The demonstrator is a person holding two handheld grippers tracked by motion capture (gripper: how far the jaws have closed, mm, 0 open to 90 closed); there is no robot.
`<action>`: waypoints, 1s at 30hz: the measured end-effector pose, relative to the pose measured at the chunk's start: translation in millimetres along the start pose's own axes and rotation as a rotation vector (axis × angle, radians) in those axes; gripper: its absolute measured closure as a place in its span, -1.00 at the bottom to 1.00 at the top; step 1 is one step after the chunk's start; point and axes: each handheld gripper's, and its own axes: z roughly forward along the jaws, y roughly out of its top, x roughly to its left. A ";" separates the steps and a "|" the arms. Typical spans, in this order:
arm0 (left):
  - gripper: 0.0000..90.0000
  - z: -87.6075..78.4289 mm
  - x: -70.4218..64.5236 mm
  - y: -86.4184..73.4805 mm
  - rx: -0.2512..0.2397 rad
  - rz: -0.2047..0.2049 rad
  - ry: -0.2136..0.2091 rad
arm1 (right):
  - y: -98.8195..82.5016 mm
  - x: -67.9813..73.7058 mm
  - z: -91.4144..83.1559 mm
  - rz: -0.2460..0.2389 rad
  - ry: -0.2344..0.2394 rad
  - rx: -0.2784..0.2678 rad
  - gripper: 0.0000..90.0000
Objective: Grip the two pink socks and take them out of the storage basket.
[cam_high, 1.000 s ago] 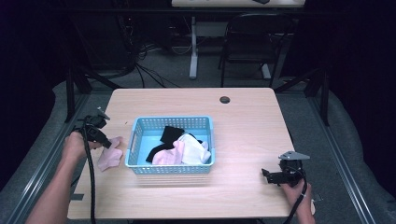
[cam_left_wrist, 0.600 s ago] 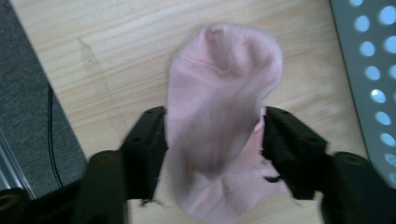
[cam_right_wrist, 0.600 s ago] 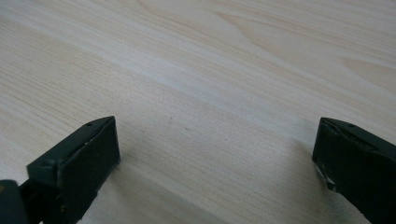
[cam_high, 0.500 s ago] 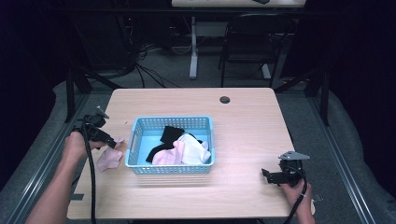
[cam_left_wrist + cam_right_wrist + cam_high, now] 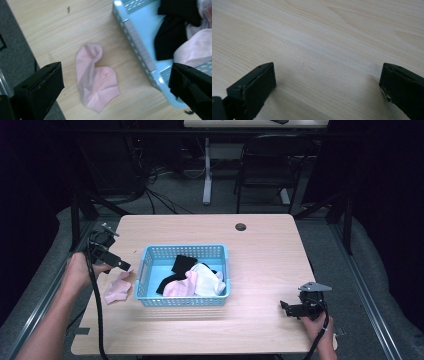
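The left hand-held gripper (image 5: 121,266), jaws just opened wide and empty, hangs above the pink sock (image 5: 96,78) (apparently unloaded from the blue basket (image 5: 142,270)); the right hand-held gripper (image 5: 286,307) waits open over bare tabletop (image 5: 270,250).

A small pale pink sock (image 5: 96,81) lay flat and crumpled on the desk (image 5: 260,235), its cuff end folded over, near the desk's left edge and just beside the left wall of the blue basket (image 5: 142,275), not touching it.

Black hand-held gripper (image 5: 120,265) with trailing black cable.
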 end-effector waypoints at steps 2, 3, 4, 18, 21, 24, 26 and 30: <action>-1.00 2.1 -9.0 4.8 -0.004 0.018 -0.012 | 0.0 0.0 0.0 0.000 0.000 0.000 -0.99; -1.00 3.5 -13.0 6.9 -0.007 0.027 -0.022 | 0.0 0.0 0.0 0.000 0.000 0.000 -0.99; -1.00 5.0 -16.9 9.1 -0.003 0.040 -0.031 | 0.0 0.0 0.0 0.000 0.000 0.000 -0.99; -1.00 41.4 -74.8 31.9 0.013 0.131 -0.114 | 0.0 0.0 0.0 0.000 0.000 0.000 -0.99; -1.00 52.2 -87.3 36.0 0.033 0.164 -0.138 | -0.1 0.0 0.0 0.001 0.000 -0.001 -0.99; -1.00 62.9 -100.5 38.9 0.041 0.188 -0.151 | 0.0 -0.1 0.0 0.000 0.003 0.000 -0.99; -1.00 70.0 -109.6 40.7 0.041 0.196 -0.177 | -0.1 0.0 0.0 0.001 0.000 -0.001 -0.99; -1.00 78.6 -124.5 44.3 0.052 0.229 -0.186 | 0.0 -0.2 -0.1 -0.001 0.003 0.001 -0.99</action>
